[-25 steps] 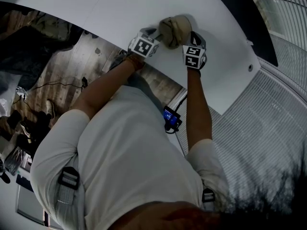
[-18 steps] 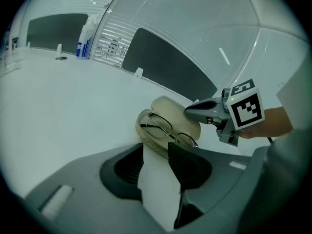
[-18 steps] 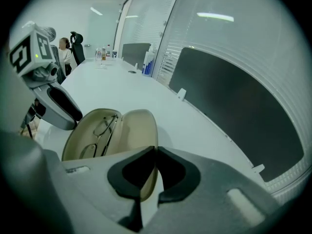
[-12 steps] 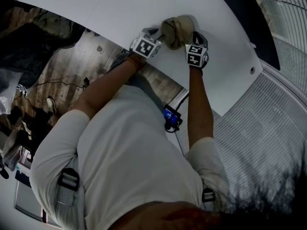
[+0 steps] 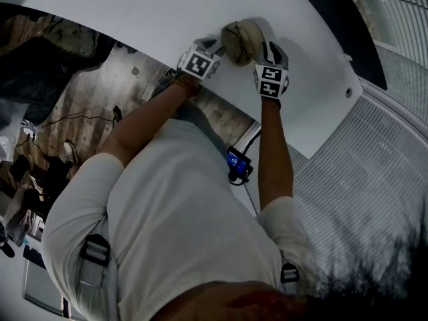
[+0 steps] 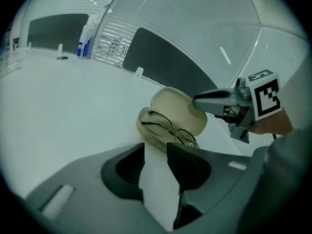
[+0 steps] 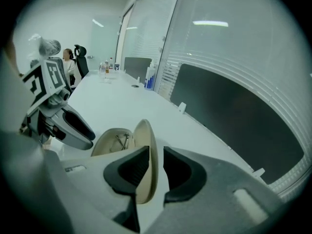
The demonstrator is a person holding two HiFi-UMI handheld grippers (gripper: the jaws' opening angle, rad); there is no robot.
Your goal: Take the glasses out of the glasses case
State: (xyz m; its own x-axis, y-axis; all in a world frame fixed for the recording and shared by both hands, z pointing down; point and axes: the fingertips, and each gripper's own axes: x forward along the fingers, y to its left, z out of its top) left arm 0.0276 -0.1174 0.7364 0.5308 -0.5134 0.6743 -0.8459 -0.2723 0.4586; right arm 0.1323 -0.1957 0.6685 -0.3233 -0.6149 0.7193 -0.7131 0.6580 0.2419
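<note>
White table (image 5: 167,12), spray bottle (image 6: 84,39)

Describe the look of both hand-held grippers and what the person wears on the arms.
The left hand-held gripper and right hand-held gripper each have a light grey moulded body and two dark ribbed pads. Each carries a white cube with black square markers. The person wears a pale short-sleeved shirt.

No readable text, brands or numbers. Only markings are black-and-white square marker patterns on the left cube (image 5: 198,63) and the right cube (image 5: 270,77), with no characters. The bottle (image 6: 84,42) label is too small to read.
</note>
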